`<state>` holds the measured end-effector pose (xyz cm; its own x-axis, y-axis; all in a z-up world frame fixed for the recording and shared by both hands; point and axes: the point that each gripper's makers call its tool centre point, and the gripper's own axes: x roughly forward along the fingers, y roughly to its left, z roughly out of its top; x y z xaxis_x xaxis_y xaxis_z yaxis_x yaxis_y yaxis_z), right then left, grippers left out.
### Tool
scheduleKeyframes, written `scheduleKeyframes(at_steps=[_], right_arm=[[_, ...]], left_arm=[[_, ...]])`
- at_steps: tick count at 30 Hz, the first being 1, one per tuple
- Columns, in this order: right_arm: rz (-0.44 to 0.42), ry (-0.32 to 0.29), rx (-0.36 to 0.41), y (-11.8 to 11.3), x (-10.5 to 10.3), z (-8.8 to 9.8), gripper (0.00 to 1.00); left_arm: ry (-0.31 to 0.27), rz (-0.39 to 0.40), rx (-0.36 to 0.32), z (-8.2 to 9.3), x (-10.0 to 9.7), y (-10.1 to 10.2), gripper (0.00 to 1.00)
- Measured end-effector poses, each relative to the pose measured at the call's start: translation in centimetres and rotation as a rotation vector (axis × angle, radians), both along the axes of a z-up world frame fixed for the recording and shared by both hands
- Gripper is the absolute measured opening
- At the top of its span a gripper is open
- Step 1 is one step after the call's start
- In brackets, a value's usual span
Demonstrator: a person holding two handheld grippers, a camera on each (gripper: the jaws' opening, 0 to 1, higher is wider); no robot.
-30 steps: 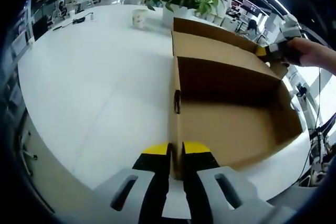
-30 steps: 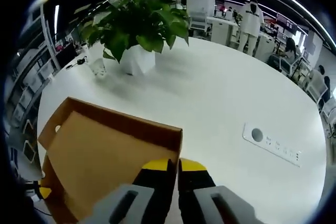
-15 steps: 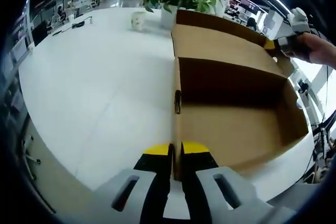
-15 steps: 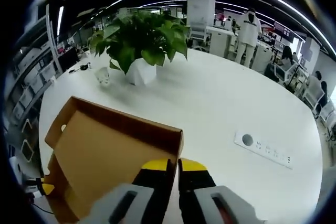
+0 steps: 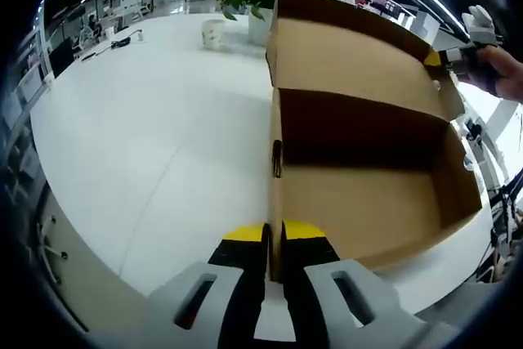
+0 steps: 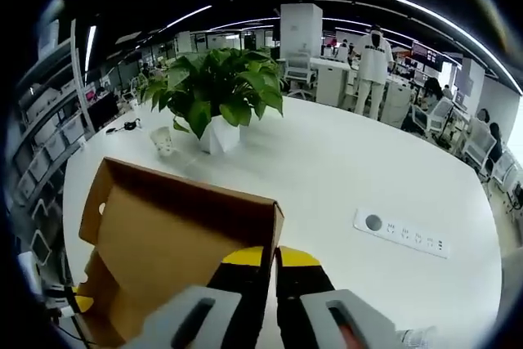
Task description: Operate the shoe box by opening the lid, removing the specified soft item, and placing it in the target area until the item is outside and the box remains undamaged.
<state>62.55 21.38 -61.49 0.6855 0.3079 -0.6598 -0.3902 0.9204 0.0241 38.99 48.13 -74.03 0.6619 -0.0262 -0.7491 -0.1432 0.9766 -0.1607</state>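
A brown cardboard shoe box [image 5: 368,202] lies on the white table, its inside bare as far as it shows. My left gripper [image 5: 274,234] is shut on the box's near side wall. The hinged lid [image 5: 351,59] stands raised at the far side. My right gripper [image 6: 270,257] is shut on the lid's corner edge [image 6: 274,222], and that gripper shows as a yellow-tipped tool [image 5: 445,56] held by a hand at the upper right of the left gripper view. The lid's inner face [image 6: 163,234] spreads to the lower left in the right gripper view. No soft item is in sight.
A potted green plant [image 6: 216,91] and a small white cup [image 5: 214,32] stand beyond the box. A white power strip panel [image 6: 400,231] is set in the table [image 5: 147,128] to the right. People and desks are far behind. The table edge [image 5: 82,259] runs close on the left.
The right gripper has lifted the lid higher, so it stands steeper over the box. The left gripper has kept its hold on the side wall.
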Motion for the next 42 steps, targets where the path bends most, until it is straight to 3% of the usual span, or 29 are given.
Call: scheduleKeyframes(at_steps=[16, 42], right_arm=[[-0.036, -0.061, 0.036, -1.4, -2.4, 1.6, 0.0], [-0.065, -0.136, 0.041, -2.6, -6.5, 2.7, 0.0]], left_arm=[[0.009, -0.006, 0.019, 0.0, 0.0, -0.2, 0.05], [0.017, 0.023, 0.0, 0.0, 0.2, -0.4, 0.05]])
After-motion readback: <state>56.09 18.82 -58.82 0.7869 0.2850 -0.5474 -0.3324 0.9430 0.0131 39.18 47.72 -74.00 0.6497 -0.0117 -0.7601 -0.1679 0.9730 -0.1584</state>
